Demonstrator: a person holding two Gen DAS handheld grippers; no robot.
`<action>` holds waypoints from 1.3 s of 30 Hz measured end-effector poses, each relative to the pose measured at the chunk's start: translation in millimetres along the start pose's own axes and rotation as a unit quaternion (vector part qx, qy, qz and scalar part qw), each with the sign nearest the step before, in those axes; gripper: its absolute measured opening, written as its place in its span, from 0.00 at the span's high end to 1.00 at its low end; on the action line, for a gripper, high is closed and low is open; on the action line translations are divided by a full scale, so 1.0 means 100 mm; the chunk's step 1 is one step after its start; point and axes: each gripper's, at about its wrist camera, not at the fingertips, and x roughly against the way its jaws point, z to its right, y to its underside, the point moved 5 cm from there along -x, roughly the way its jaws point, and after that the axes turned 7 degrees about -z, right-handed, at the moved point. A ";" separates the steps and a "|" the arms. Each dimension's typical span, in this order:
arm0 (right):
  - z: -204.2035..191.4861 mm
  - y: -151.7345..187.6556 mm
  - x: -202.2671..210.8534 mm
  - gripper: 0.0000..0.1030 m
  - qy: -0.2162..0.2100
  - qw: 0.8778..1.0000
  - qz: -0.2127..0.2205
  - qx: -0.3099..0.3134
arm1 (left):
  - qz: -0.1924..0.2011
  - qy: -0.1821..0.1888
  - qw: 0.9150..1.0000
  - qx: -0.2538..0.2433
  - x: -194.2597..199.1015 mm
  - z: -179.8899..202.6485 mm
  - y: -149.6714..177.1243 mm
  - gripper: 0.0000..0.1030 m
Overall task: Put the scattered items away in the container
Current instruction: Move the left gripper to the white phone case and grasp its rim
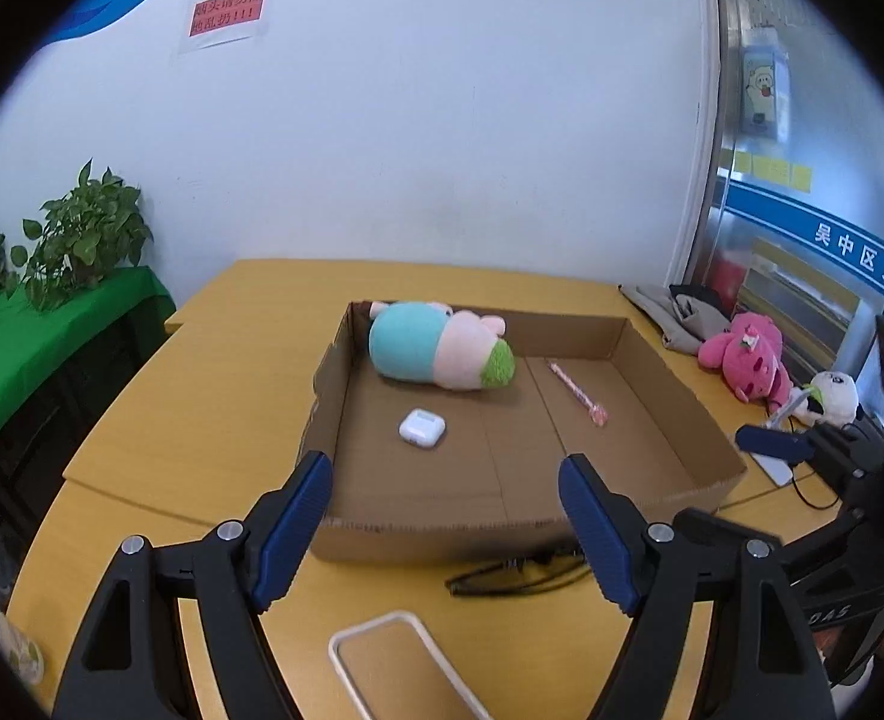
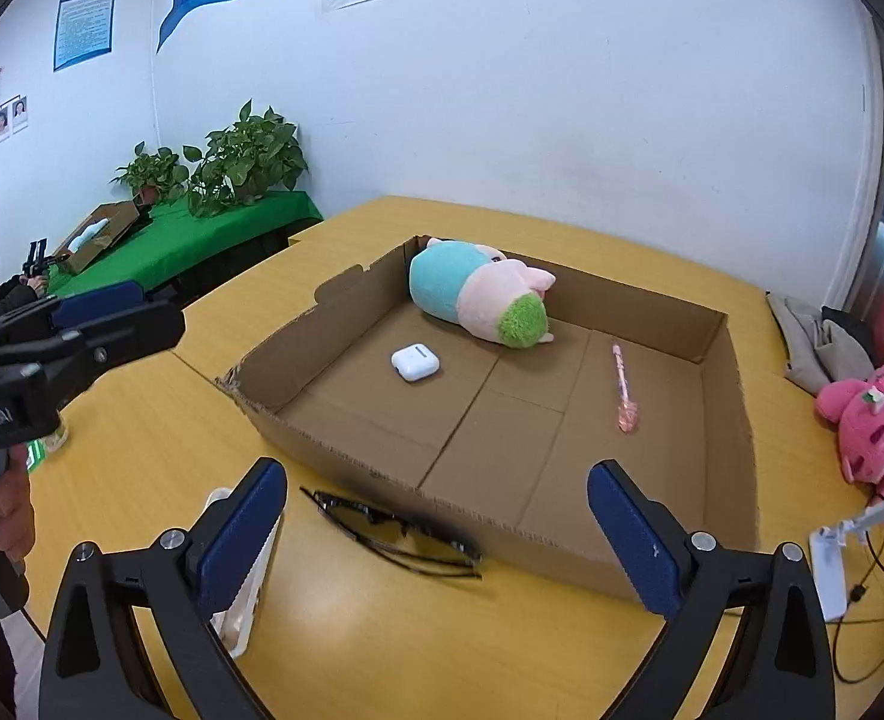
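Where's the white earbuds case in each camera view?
Left wrist: earbuds case sits on the cardboard box floor, center-left of frame, below the plush toy.
Right wrist: earbuds case left of center, on the box floor, below-left of the plush.
Shared landmark: the pink pen to its right.

Left gripper (image 1: 445, 531): jaws spread wide with nothing between the blue pads (image 1: 292, 531), pointing forward and tilted downward. Right gripper (image 2: 436, 537): jaws spread wider still, likewise empty, its blue pads (image 2: 241, 534) well apart and angled downward at a similar tilt. In the right wrist view the left gripper's black body appears at the left edge, gripped from below by the person's left hand (image 2: 13, 507), fingers curled around the handle.
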 end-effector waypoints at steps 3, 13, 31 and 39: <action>-0.01 0.10 0.09 0.01 -0.006 1.000 0.006 -0.010 | -0.005 0.014 1.000 0.009 0.08 0.05 0.15 0.24; -0.10 0.39 0.05 0.01 0.001 1.000 -0.015 -0.020 | -0.041 0.017 0.999 0.027 0.09 0.01 0.52 0.24; -0.74 1.11 -0.87 0.01 -0.127 0.982 -0.135 -0.025 | -0.198 0.046 0.966 0.157 -0.72 -0.68 1.49 0.27; -0.99 1.08 -1.13 0.20 -0.111 0.984 -0.140 -0.013 | -0.203 0.050 0.958 0.195 -0.92 -0.83 1.53 0.58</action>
